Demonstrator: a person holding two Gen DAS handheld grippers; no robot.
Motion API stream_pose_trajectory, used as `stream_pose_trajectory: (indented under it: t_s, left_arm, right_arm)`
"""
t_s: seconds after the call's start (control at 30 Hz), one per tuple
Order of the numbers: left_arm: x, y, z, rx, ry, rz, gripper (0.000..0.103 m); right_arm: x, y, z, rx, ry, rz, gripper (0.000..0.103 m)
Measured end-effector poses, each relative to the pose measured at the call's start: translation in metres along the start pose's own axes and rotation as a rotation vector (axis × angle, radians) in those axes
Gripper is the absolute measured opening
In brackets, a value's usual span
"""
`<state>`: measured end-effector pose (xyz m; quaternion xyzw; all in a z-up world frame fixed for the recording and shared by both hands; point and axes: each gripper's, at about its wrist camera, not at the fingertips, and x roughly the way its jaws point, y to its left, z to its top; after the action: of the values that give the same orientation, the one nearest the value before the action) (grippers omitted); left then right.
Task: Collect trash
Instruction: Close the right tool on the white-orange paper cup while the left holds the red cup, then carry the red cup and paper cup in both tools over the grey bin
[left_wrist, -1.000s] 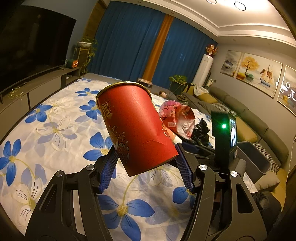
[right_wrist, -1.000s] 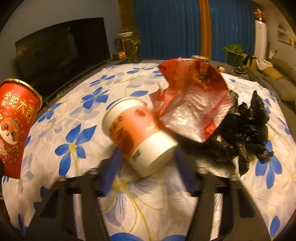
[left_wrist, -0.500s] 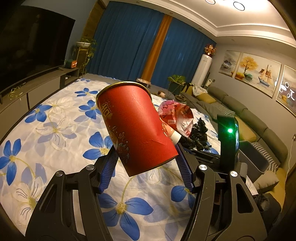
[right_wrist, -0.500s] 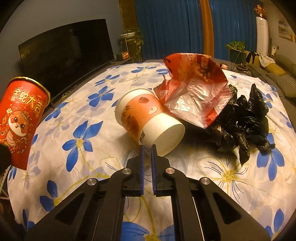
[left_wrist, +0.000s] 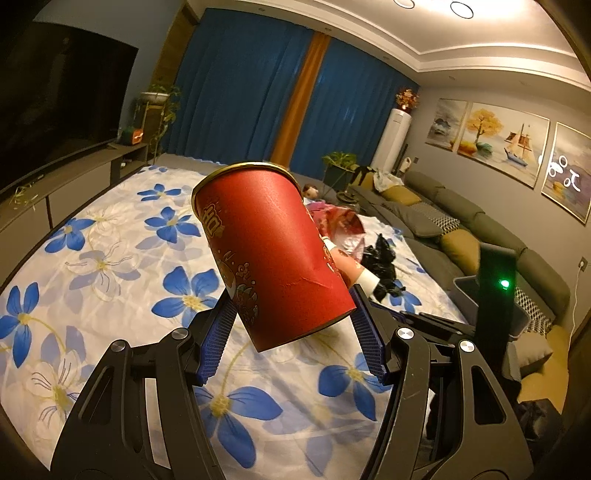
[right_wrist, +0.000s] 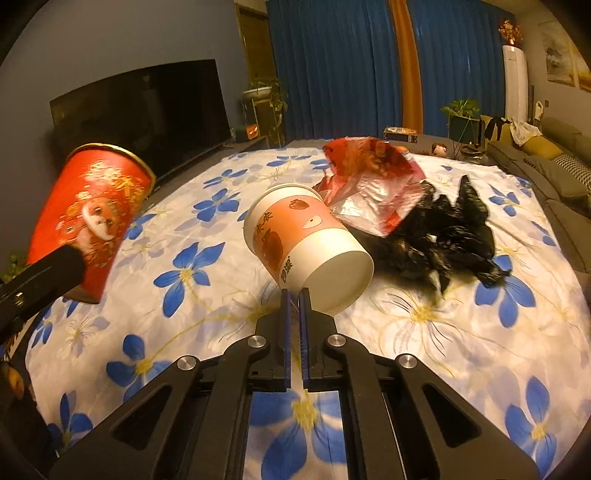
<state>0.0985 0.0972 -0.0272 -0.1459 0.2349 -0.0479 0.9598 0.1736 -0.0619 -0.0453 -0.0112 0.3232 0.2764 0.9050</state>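
My right hand-held gripper (right_wrist: 294, 295) is fully closed and empty, its tips just at the wide rim of the orange-white cup (right_wrist: 304, 247), which lies on its side on the flowered tabletop (right_wrist: 192, 302), long axis running away leftward, while my left hand-held gripper (left_wrist: 291, 332) holds 1 red cup (left_wrist: 269, 254).

A white cloth with blue flowers (right_wrist: 192, 266) is covering the table, and a dark television (right_wrist: 144, 110) is standing behind it on a low cabinet (left_wrist: 74, 181). Blue curtains (left_wrist: 240, 99) are hanging across the far wall, framed paintings (left_wrist: 491, 140) are hanging above a grey sofa (left_wrist: 461, 221), and a potted plant (right_wrist: 460, 110) is sitting near a white floor-standing air conditioner (right_wrist: 513, 81).
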Motion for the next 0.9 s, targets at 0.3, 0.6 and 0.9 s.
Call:
stream_pose_trajectory:
  t_s: [0.3, 0.6, 0.9]
  left_arm:
    - [-0.007, -0.029, -0.006, 0.038, -0.001, -0.042, 0.061]
    - [-0.005, -0.060, -0.009, 0.077, 0.008, -0.088, 0.061]
    - [0.010, -0.090, -0.011, 0.127, 0.014, -0.158, 0.061]
  right_arm:
    - [-0.054, -0.013, -0.015, 0.017, -0.066, -0.033, 0.005]
    - [-0.094, -0.034, -0.027, 0.050, -0.121, -0.093, 0.005]
    - [-0.125, -0.061, -0.036, 0.095, -0.163, -0.154, 0.005]
